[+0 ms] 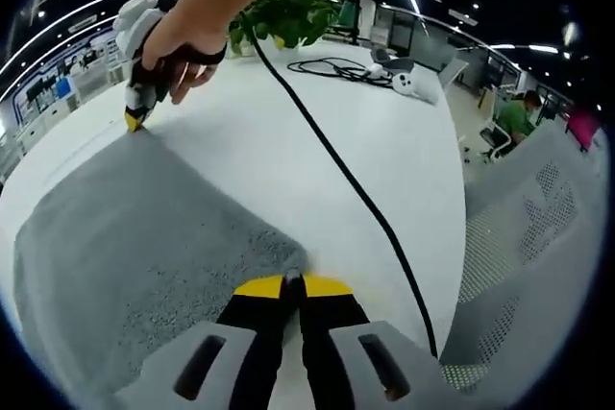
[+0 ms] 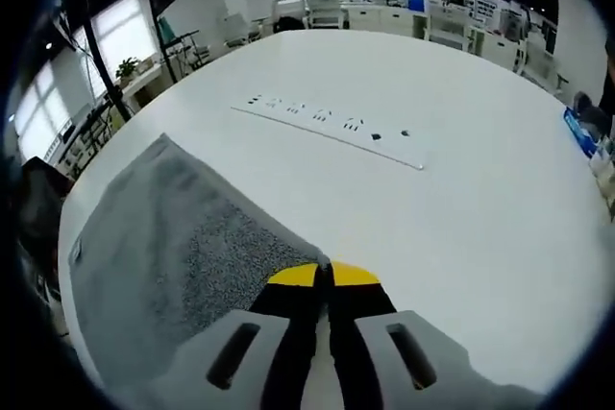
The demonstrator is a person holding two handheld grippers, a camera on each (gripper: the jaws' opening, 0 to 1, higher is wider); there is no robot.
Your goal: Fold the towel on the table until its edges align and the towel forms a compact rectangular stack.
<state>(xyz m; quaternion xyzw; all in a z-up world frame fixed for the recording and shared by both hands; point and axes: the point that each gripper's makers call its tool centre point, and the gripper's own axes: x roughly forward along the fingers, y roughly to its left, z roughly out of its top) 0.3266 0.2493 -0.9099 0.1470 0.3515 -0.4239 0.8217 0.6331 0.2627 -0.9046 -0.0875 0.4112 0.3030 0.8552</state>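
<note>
White worktop (image 1: 384, 141) in an open office. The grey towel (image 1: 135, 247) is spread flat on it. One corner is pinched by the left gripper (image 1: 293, 285), jaws pressed together; another is pinched likewise by the right gripper (image 2: 325, 274). A black cable (image 1: 336, 165) is draped across the worktop.

Both views low, close over white surface (image 1: 288, 151); each looks along own fingers; shared: grey towel (image 1: 125, 247).

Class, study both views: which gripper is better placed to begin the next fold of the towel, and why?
Neither clearly. The left gripper and the right gripper each sit closed on a corner of the towel, which lies flat on the table. Both are equally ready, so the fold likely needs them moving together.
</note>
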